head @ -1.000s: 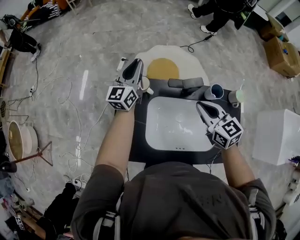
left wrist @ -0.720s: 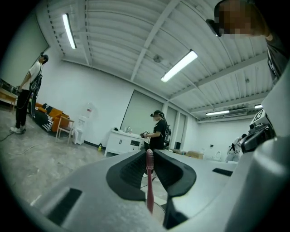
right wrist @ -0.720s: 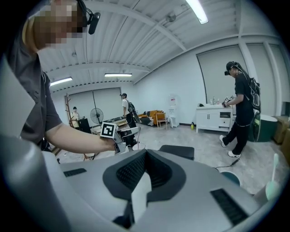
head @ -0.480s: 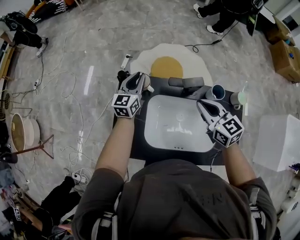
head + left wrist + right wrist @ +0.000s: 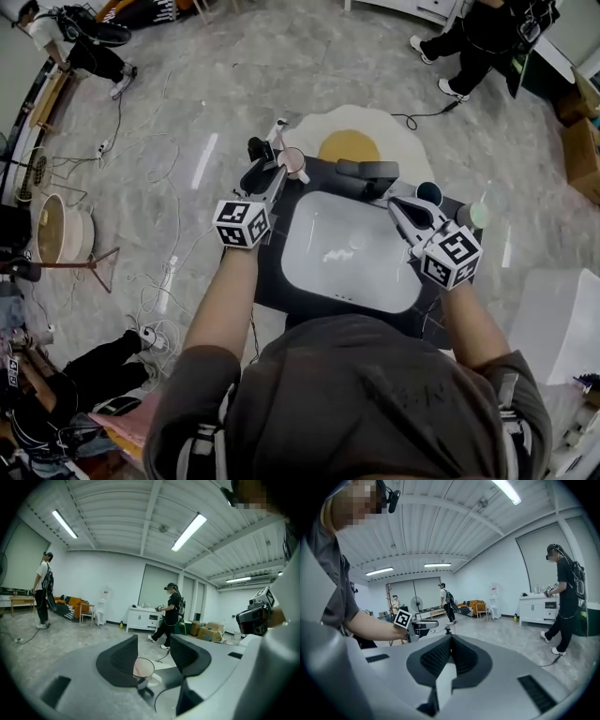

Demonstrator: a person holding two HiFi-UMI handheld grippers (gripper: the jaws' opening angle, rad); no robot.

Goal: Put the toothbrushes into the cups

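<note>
Two grippers are held over a black counter with a white sink set into it.

The left gripper has its jaws standing wide apart. They have just been opening, and nothing is pressed between the pads. In the left gripper view a pink cup shows in the gap between the two jaws, just past their tips and a little lower. It stands upright with its mouth open to the top and its handle turned toward the right jaw. Neither jaw touches it. From the head view the same cup sits just ahead of the left gripper, slightly to the right of the tips, on the far left corner of the counter.

The right gripper has its jaws closed, the ridged pads meeting along one line, and I can see nothing between them. In the head view this gripper points across the right side of the sink. A blue cup stands near its tips, ahead and to the right. A green cup stands farther right, beside the blue one and apart from the jaws.

Whether a toothbrush stands in any of the three cups is too small to tell.
</note>
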